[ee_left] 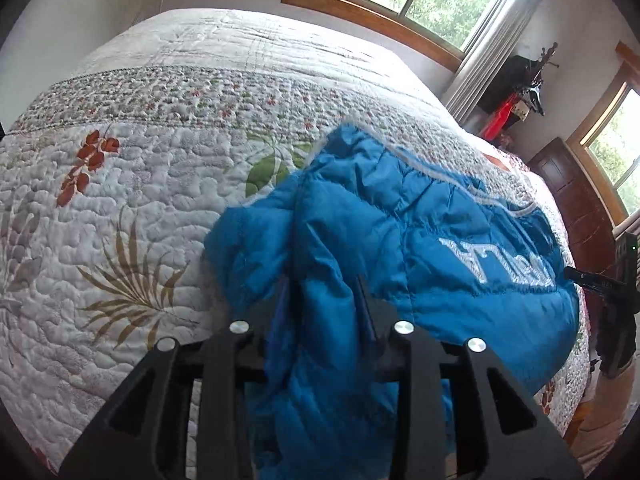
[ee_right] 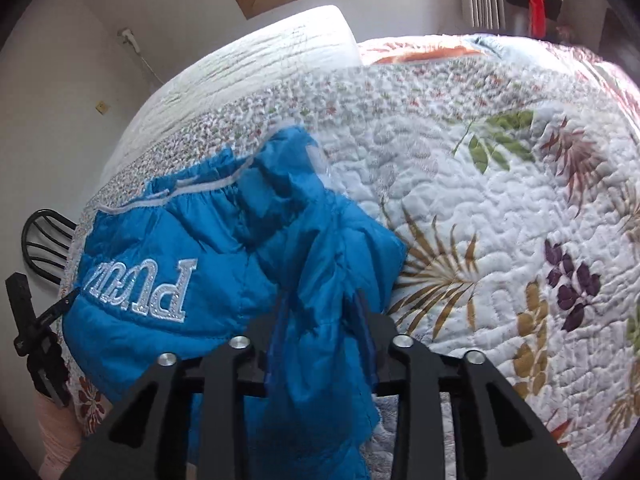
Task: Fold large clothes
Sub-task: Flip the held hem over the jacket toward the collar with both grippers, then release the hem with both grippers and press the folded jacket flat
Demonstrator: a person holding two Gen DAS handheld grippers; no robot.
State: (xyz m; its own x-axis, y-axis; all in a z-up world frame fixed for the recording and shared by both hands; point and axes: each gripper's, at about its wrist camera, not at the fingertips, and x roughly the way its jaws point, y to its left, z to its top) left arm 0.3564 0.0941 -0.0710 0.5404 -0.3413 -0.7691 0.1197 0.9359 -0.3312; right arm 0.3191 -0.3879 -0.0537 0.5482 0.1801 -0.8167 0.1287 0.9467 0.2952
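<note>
One blue jacket point(ee_left: 400, 216) on one quilt point(ee_left: 140, 208) — two tongs, left point(ee_left: 324, 300) and right point(ee_right: 320, 312), each pinching jacket fabric.

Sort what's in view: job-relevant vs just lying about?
Job: puffy blue quilted jacket with silver lettering, fabric between both grippers' fingers; left gripper; right gripper; floral quilted bedspread as work surface.

Lying about: grey curtain; black metal chair.

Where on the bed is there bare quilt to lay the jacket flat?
The quilt is bare beyond and left of the blue jacket, toward the floral band and the pillow. The near edge is crowded: the jacket bunches between both claws.
</note>
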